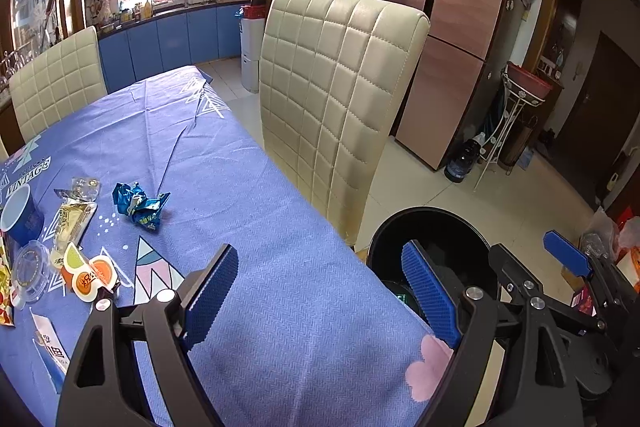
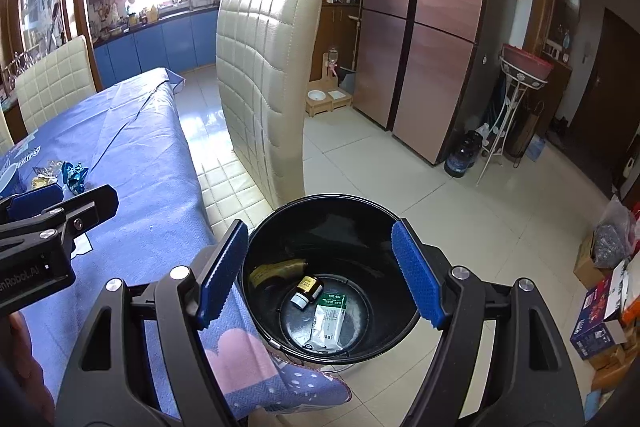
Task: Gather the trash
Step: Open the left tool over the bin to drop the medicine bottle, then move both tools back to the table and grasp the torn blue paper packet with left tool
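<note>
A black trash bin (image 2: 332, 227) stands on the floor at the table's corner. Inside lie a small brown bottle (image 2: 307, 290), a white-green packet (image 2: 329, 319) and a yellow wrapper (image 2: 276, 269). My right gripper (image 2: 320, 275) is open and empty above the bin. My left gripper (image 1: 324, 291) is open and empty over the blue tablecloth (image 1: 240, 207) near the corner. A crumpled blue wrapper (image 1: 140, 205), a yellow packet (image 1: 74, 223), jelly cups (image 1: 88, 273), a clear lid (image 1: 30, 269) and a blue cup (image 1: 20, 213) lie at the table's left.
A cream quilted chair (image 1: 336, 107) stands at the table's right side, just behind the bin. Another chair (image 1: 56, 79) is at the far side. A fridge (image 1: 460, 27), a plant stand (image 1: 516, 107) and boxes (image 2: 604, 315) stand on the tiled floor.
</note>
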Demonstrator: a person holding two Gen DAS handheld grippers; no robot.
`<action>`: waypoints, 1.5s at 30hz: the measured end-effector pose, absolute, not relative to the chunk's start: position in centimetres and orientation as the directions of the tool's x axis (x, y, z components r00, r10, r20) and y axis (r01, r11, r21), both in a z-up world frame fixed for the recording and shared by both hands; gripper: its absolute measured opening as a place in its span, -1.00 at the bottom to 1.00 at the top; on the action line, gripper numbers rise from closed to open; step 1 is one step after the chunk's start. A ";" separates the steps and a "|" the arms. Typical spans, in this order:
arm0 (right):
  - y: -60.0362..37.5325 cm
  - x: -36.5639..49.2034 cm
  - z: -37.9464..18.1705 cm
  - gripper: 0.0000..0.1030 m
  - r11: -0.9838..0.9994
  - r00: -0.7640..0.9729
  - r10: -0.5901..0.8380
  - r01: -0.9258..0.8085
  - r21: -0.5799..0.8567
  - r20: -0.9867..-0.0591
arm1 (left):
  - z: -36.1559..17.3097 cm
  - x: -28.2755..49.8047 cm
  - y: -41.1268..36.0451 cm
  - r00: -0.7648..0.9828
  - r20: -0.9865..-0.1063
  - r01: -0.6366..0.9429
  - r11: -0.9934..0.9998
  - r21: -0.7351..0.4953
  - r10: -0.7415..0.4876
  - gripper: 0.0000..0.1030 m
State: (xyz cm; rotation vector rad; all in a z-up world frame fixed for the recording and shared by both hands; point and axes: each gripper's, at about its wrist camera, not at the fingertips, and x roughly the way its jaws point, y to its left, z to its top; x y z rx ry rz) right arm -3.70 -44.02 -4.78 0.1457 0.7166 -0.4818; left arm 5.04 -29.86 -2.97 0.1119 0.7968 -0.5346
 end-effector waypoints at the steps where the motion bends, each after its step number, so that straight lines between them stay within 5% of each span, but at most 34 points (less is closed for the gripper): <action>1: -44.0 -3.8 -4.7 0.46 0.881 0.650 -0.375 0.472 -0.035 -0.661 | -3.0 5.0 -29.9 0.573 -0.706 0.498 0.861 -0.103 -0.416 0.59; 32: -43.1 -3.9 -4.7 0.52 0.893 0.659 -0.354 0.450 -0.030 -0.663 | -3.3 4.4 -28.7 0.582 -0.707 0.483 0.870 -0.097 -0.402 0.59; 45: -32.6 1.8 -6.8 0.52 0.978 0.679 -0.172 0.204 -0.042 -0.714 | -6.6 6.6 -15.3 0.647 -0.756 0.146 0.989 -0.004 -0.098 0.59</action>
